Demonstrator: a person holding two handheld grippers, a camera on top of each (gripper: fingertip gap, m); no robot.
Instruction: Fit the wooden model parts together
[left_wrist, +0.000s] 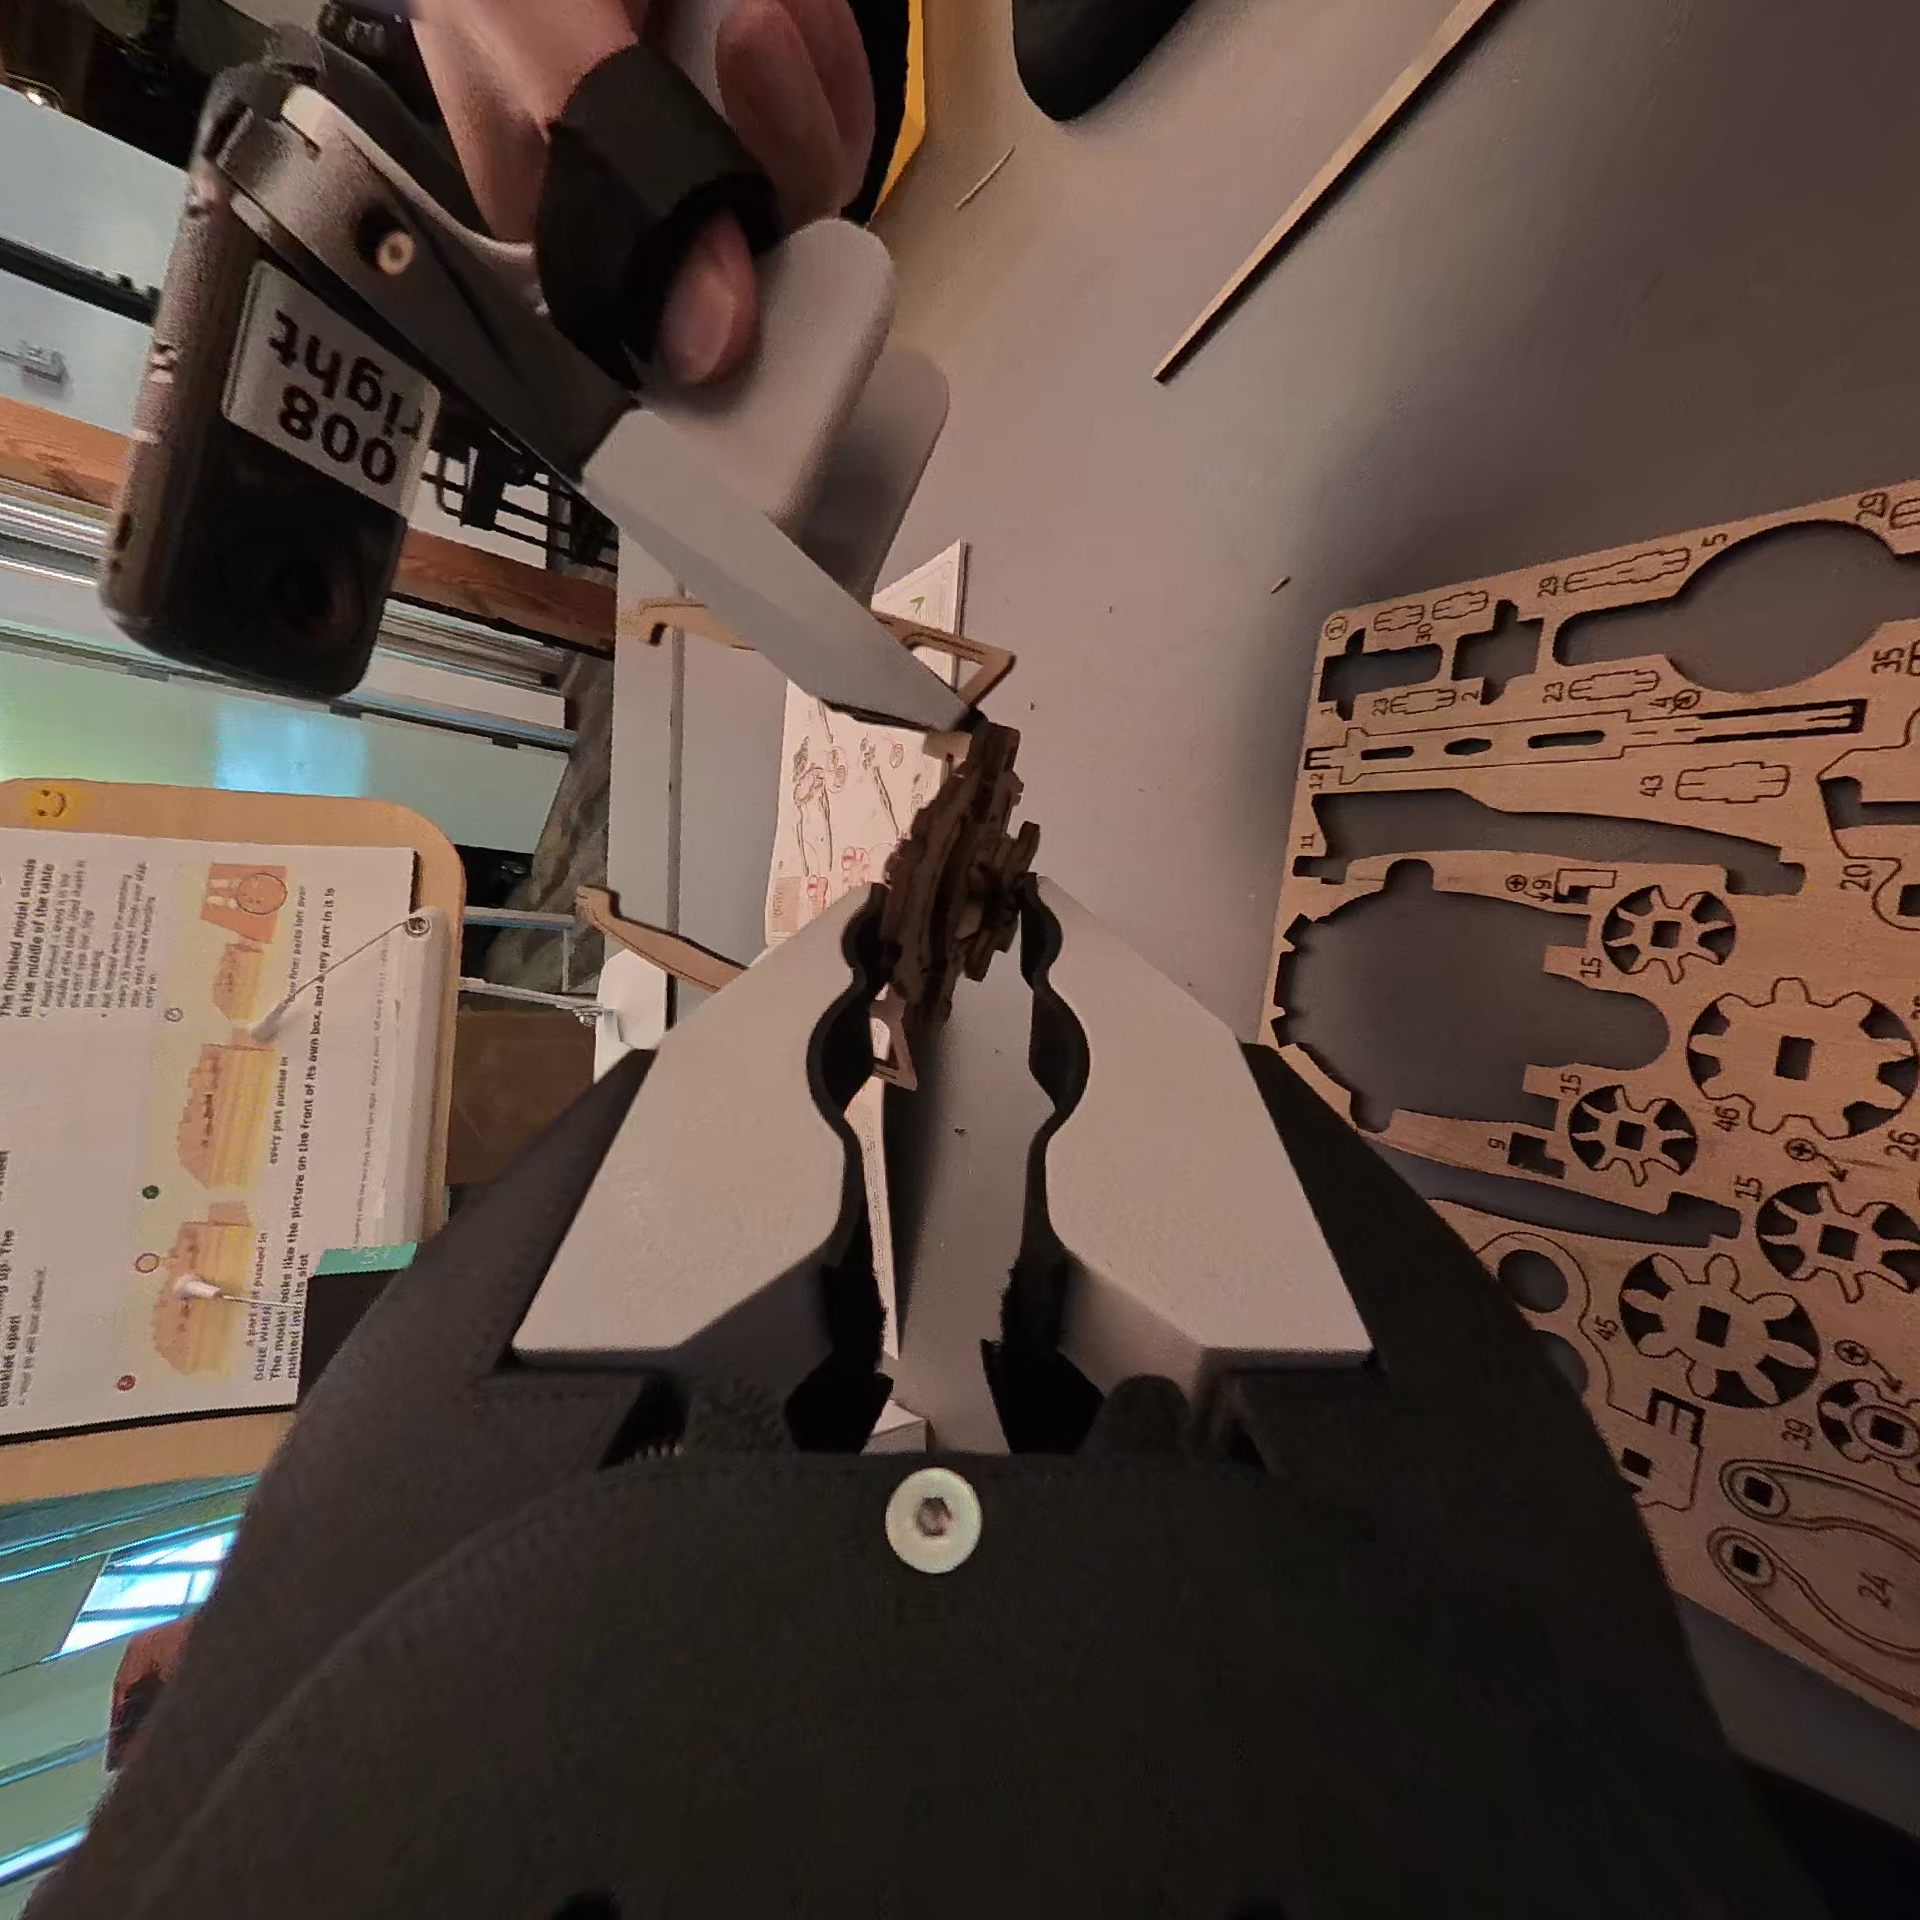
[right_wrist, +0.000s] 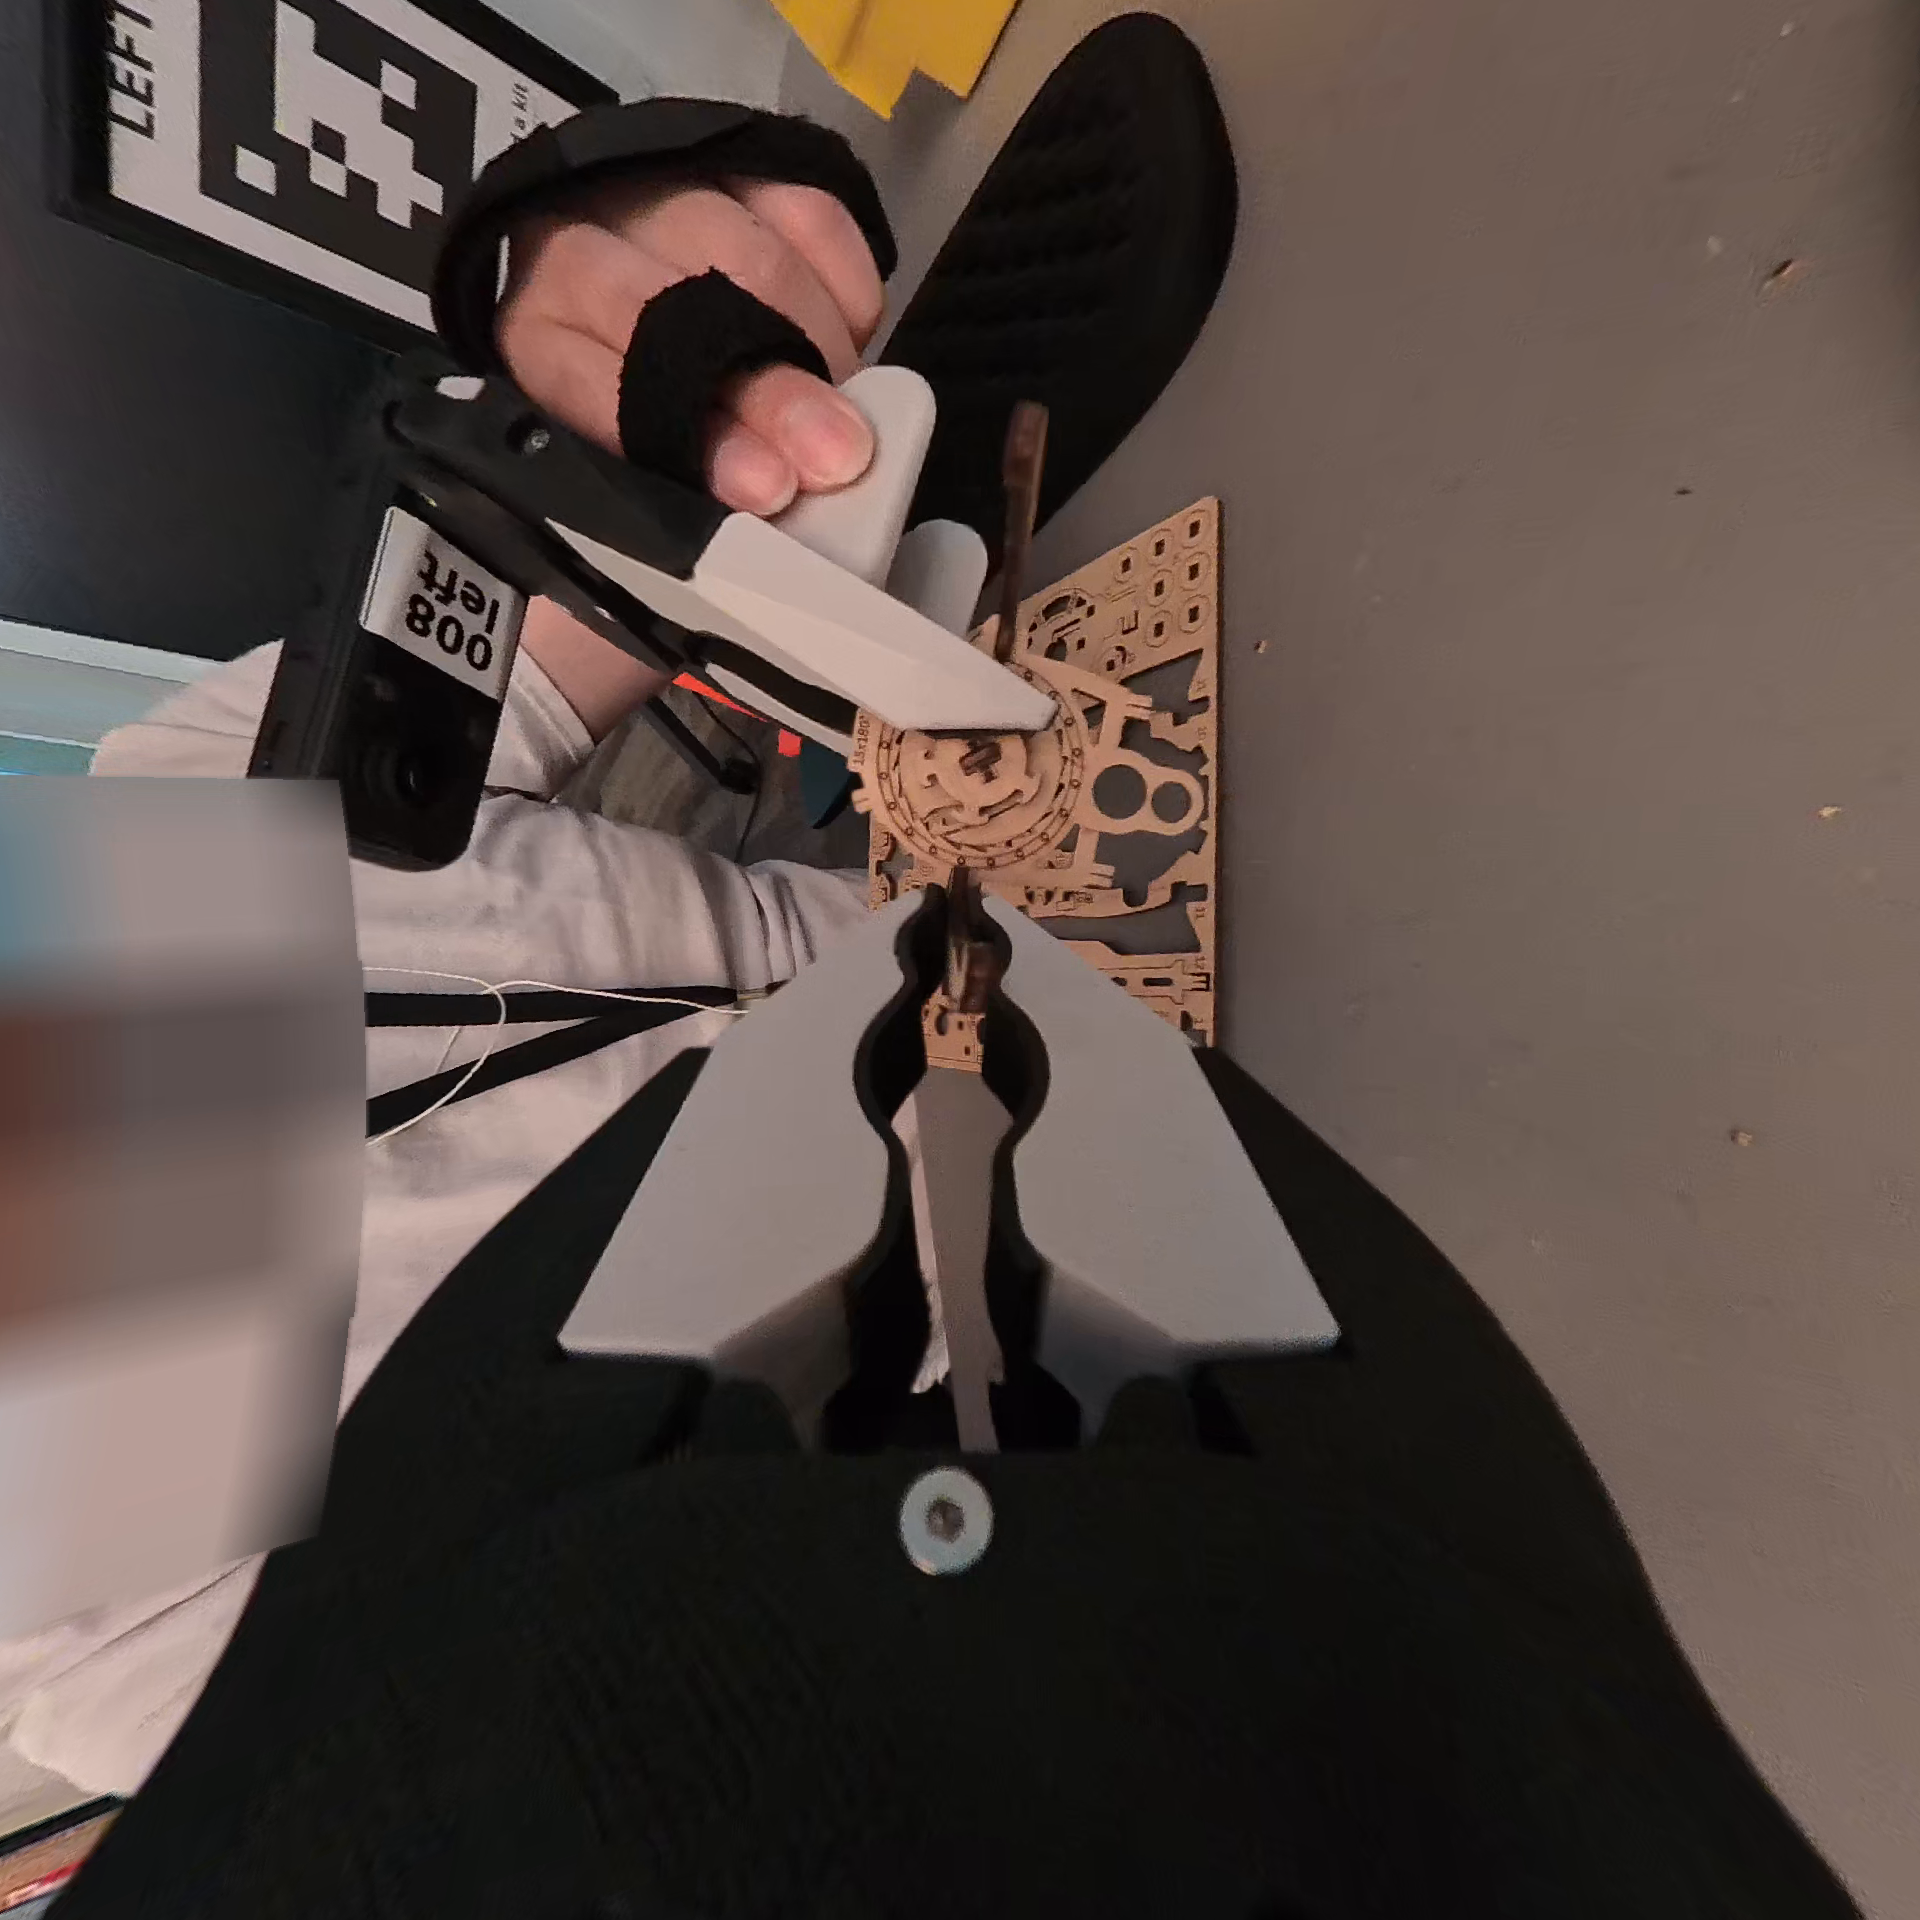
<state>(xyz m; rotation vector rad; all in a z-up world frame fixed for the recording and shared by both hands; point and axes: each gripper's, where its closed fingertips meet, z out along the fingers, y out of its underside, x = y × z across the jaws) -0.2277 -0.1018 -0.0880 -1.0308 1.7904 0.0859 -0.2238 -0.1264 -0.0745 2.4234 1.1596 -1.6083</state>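
Closest to me, my left gripper (left_wrist: 951, 914) has its two fingers pinched narrow on one dark stack of wooden gear parts (left_wrist: 961, 883), held up off the table. My right gripper (right_wrist: 951, 914) is also nearly closed, clamping one thin wooden strip (right_wrist: 961, 987) edge-on, and its tip meets the top of the gear stack in the left wrist view. From the right wrist view the left gripper's tip sits at one round gear assembly (right_wrist: 971, 784) (can't tell exactly where it ends and the sheet behind it begins). Count so far: two grippers, two hands (right_wrist: 707, 312) with black straps. Farther back I count two laser-cut plywood sheets, one big sheet (left_wrist: 1621, 1039) with lots of punched-out holes beside the left gripper and one smaller sheet (right_wrist: 1153, 790) behind the assembly. One folded instruction leaflet (left_wrist: 862, 769) lies beyond. The surface is a plain grey table (left_wrist: 1351, 364), with one black oval pad (right_wrist: 1081, 260) at its far side and one printed instruction board (left_wrist: 208, 1091) off the table's edge.
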